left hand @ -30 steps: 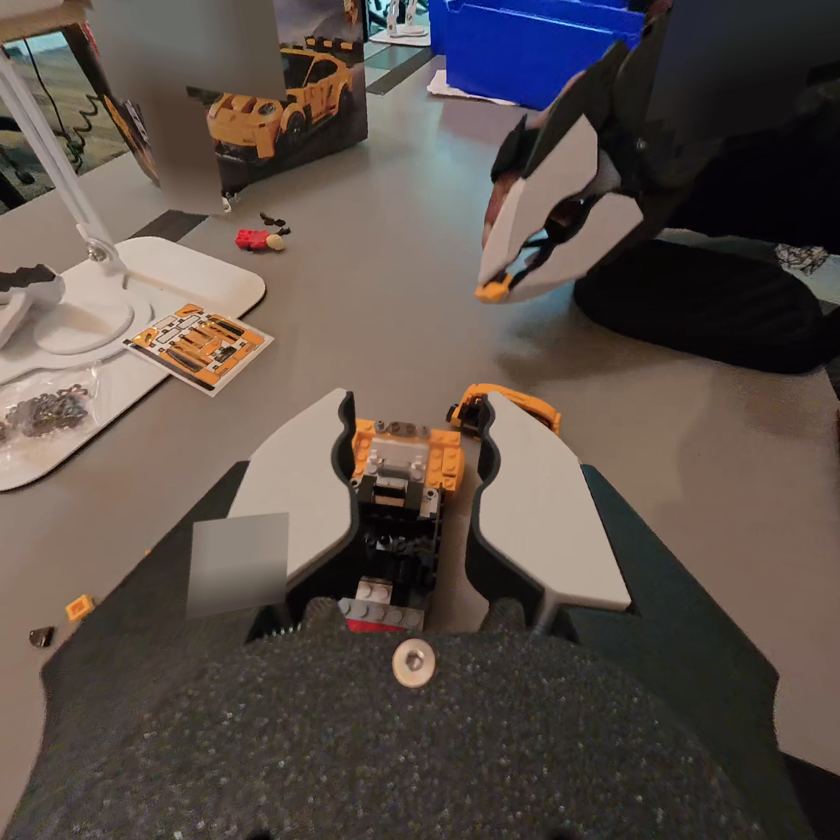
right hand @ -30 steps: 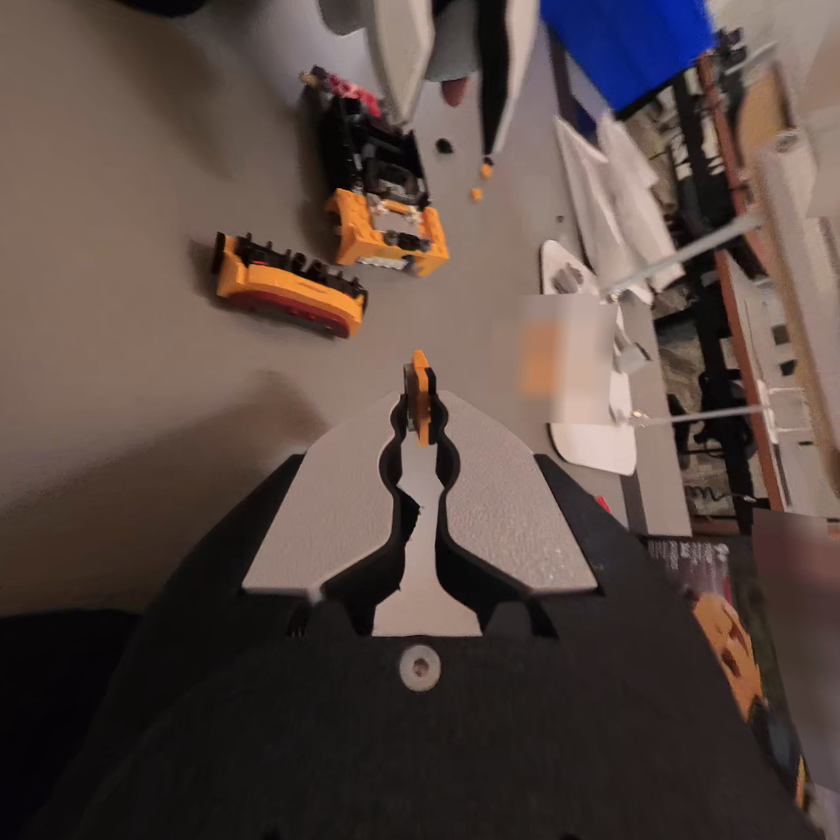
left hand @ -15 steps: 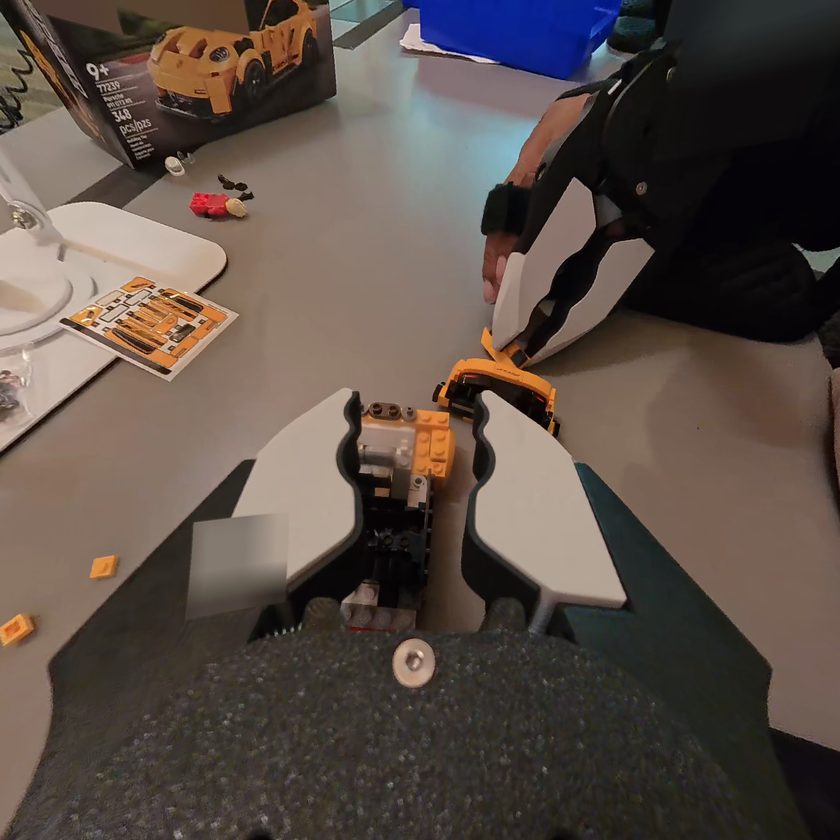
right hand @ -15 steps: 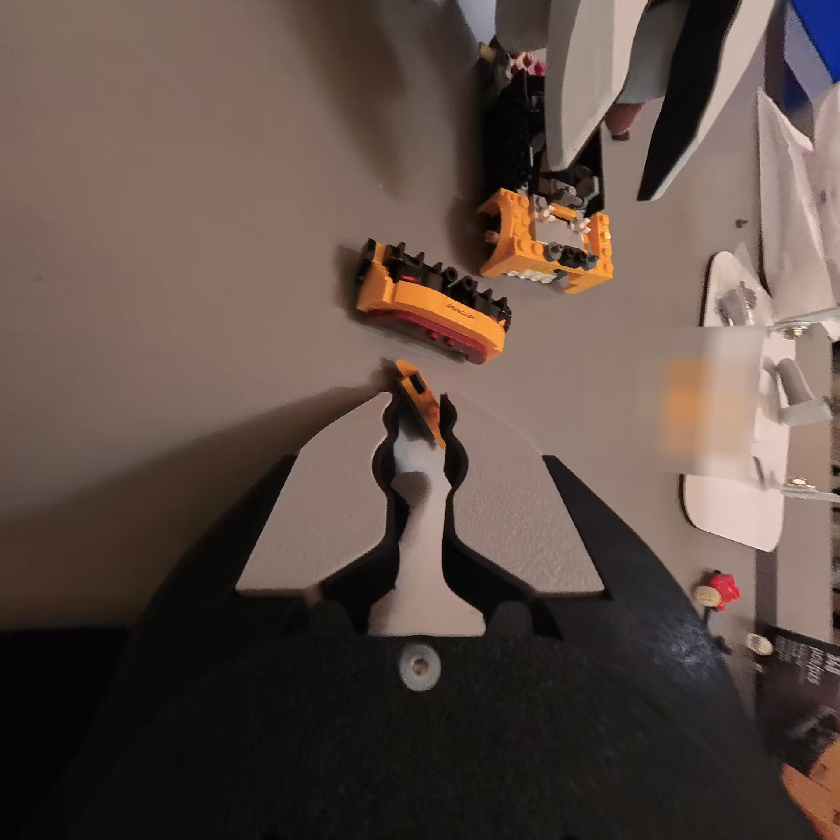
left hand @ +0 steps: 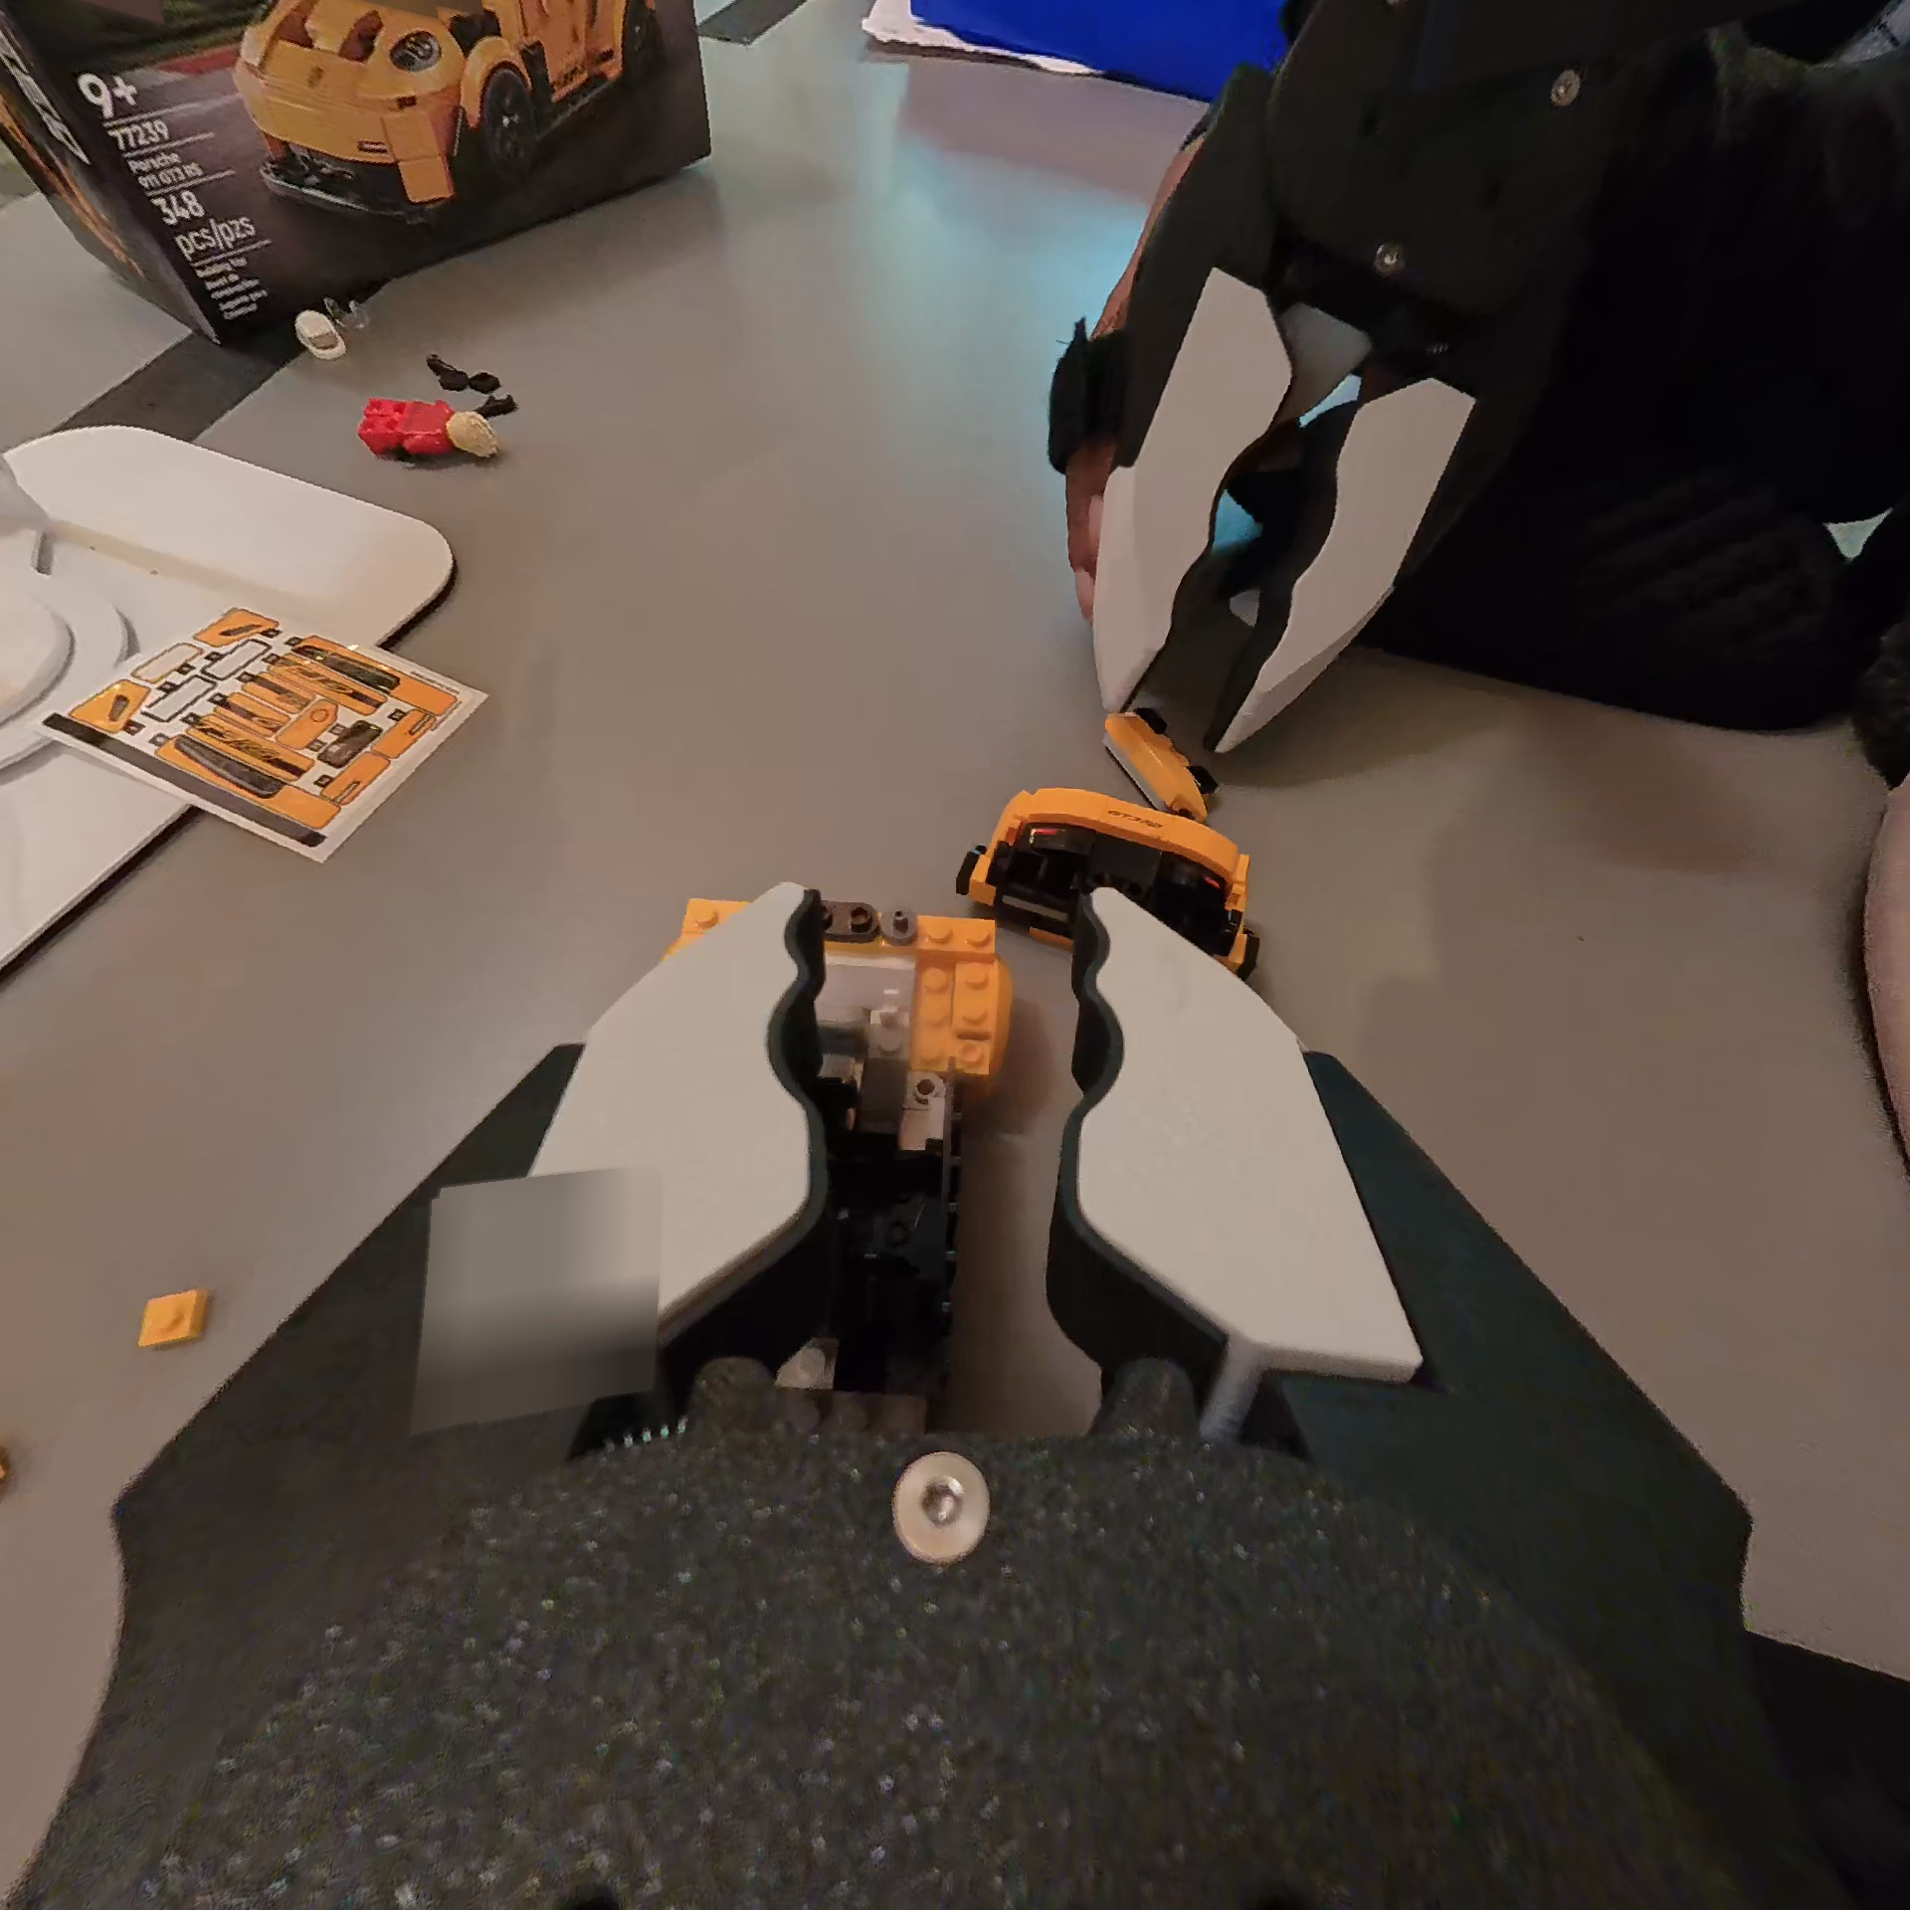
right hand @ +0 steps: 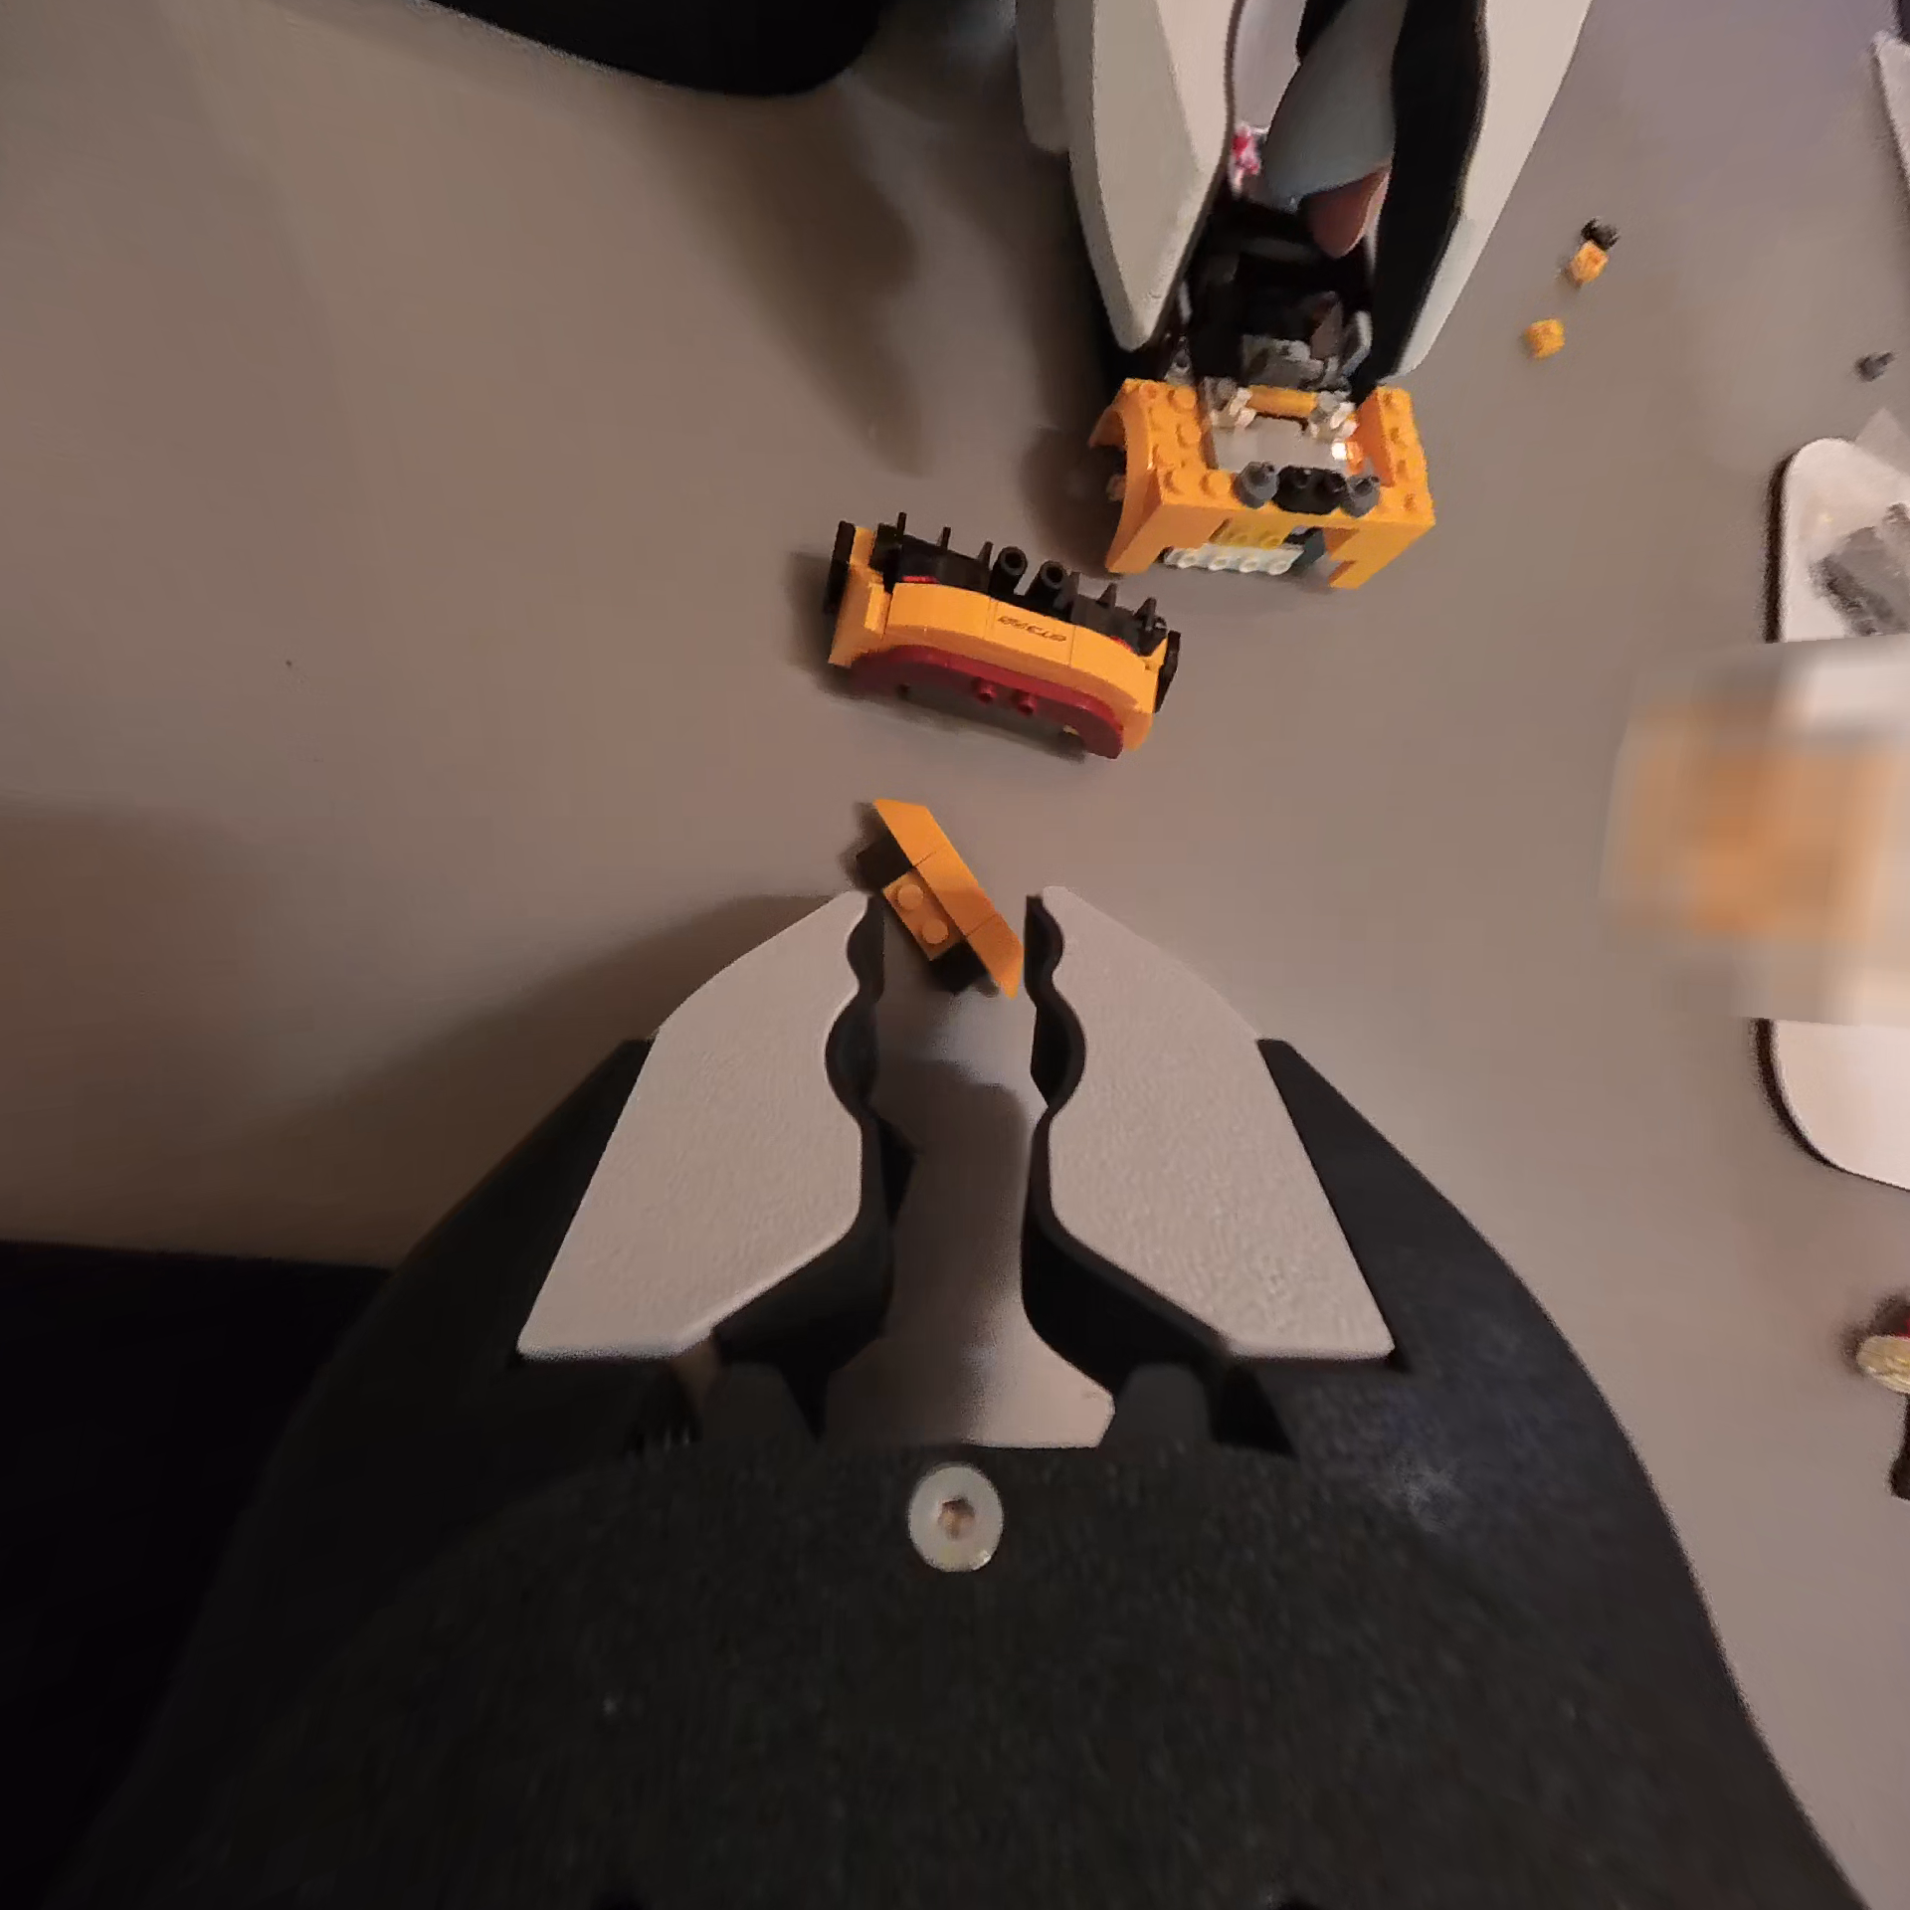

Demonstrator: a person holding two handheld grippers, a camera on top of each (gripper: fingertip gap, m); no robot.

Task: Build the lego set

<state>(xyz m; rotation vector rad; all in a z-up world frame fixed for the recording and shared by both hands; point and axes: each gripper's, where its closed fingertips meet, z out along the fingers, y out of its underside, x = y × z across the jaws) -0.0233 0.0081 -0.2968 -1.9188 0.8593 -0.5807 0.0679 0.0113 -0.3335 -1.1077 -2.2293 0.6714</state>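
Note:
The orange and black car chassis (left hand: pixel 930 1023) lies on the grey table (left hand: pixel 775 465) between the fingers of my left gripper (left hand: pixel 941 910). The left finger (left hand: pixel 703 1054) is against it and the right finger (left hand: pixel 1189 1085) stands clear, so this gripper is open. The chassis also shows in the right wrist view (right hand: pixel 1266 486). An orange rear section (left hand: pixel 1111 879) (right hand: pixel 992 641) lies just beyond. My right gripper (right hand: pixel 951 899) (left hand: pixel 1168 724) is open with its tips at the table. A small orange and black piece (right hand: pixel 941 894) (left hand: pixel 1152 760) lies loose on the table at its tips.
The set's box (left hand: pixel 362 134) stands at the far left. A sticker sheet (left hand: pixel 258 724) leans on a white base (left hand: pixel 207 527). A red figure part (left hand: pixel 413 429) and small orange tiles (left hand: pixel 174 1318) (right hand: pixel 1545 336) lie loose. A person's dark sleeve (left hand: pixel 1654 413) is at the right. Spacing between my two grippers at the tips: around 11 centimeters. The orange rear section (right hand: pixel 992 641) is about 5 centimeters from both grippers' fingertips.
My right gripper came down to the table with the small orange piece pinched, then opened; the piece now lies loose by the rear section. My left gripper stayed around the chassis.

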